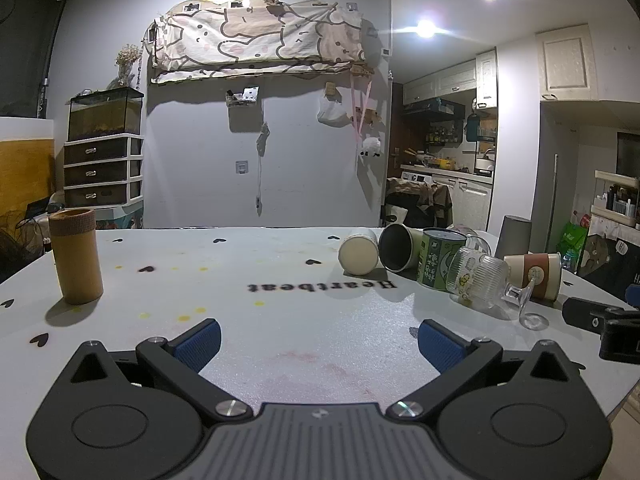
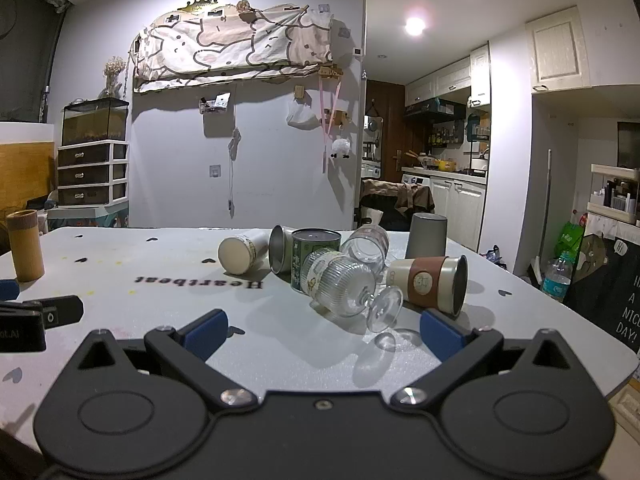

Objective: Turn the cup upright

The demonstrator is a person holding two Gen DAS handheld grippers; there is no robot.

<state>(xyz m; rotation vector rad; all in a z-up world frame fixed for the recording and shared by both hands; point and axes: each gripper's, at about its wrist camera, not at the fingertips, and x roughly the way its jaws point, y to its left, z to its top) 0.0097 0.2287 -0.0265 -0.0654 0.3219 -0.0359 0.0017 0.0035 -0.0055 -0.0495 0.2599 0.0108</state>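
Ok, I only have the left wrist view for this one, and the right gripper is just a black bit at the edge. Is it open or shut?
Observer: Open. The right gripper has its jaws spread wide with nothing between them.
Operator: What lies nearest in front of it?
Observer: The ribbed stemmed glass, on its side, with its foot pointing toward the gripper.
Operator: Is anything behind the green tin? I can barely see there.
Observer: A clear glass jar lies on its side, one round end facing the right camera.
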